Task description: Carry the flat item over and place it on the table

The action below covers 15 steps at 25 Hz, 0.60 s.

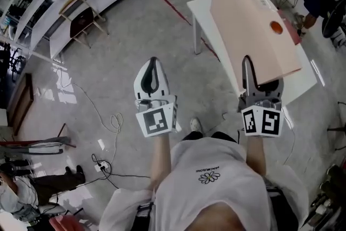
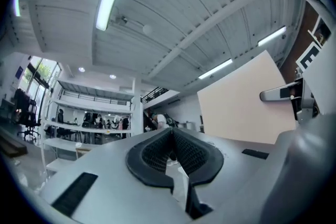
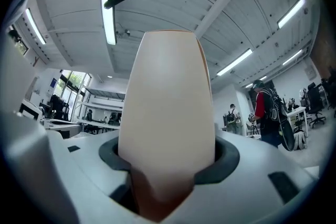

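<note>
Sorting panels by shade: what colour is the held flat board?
The flat board is pale peach, clearest in the head view.

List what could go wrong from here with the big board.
1. The right gripper alone pinches the beige board at one edge; its overhang may twist it loose.
2. The left gripper is shut and off the board, giving no support.
3. The cable on the floor could trip the carrier.
</note>
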{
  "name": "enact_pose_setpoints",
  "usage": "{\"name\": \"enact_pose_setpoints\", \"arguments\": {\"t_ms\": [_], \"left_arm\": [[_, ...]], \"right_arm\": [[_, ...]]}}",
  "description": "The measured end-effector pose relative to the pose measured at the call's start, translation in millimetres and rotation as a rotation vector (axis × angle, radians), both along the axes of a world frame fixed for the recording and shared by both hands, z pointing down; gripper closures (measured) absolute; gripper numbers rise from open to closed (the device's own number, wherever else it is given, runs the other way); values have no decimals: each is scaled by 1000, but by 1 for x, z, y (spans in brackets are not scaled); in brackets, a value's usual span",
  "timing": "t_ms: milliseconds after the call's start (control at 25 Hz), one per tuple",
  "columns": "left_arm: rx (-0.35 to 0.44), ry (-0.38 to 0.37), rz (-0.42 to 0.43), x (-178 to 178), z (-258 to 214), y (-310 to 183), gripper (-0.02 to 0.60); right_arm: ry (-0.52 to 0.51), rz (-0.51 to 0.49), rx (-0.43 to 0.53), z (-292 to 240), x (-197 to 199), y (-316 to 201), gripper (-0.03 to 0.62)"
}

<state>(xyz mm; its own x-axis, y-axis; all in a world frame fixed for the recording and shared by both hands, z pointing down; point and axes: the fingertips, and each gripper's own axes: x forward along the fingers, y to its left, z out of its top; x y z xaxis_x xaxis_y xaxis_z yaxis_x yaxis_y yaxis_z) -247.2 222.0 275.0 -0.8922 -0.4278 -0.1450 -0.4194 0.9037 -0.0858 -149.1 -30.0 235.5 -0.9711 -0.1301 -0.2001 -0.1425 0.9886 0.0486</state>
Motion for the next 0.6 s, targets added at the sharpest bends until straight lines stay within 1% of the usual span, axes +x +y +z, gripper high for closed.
{"name": "enact_pose_setpoints", "arguments": {"t_ms": [80, 120, 240, 360, 440, 600], "left_arm": [[7, 53, -20, -17, 10, 1, 566], [9, 65, -26, -23, 12, 0, 566], [23, 56, -29, -44, 8, -8, 565], [27, 63, -34, -65, 6, -13, 565], [21, 64, -29, -67, 8, -21, 565], [11, 51, 6, -64, 13, -49, 566]], "right_arm": [[5, -1, 15, -4, -10, -3, 304], [11, -2, 19, -6, -16, -6, 304], [41, -6, 33, -9, -42, -15, 304], [71, -16, 44, -8, -72, -17, 304], [75, -25, 37, -1, -76, -21, 304], [48, -14, 25, 8, -67, -34, 304]]}}
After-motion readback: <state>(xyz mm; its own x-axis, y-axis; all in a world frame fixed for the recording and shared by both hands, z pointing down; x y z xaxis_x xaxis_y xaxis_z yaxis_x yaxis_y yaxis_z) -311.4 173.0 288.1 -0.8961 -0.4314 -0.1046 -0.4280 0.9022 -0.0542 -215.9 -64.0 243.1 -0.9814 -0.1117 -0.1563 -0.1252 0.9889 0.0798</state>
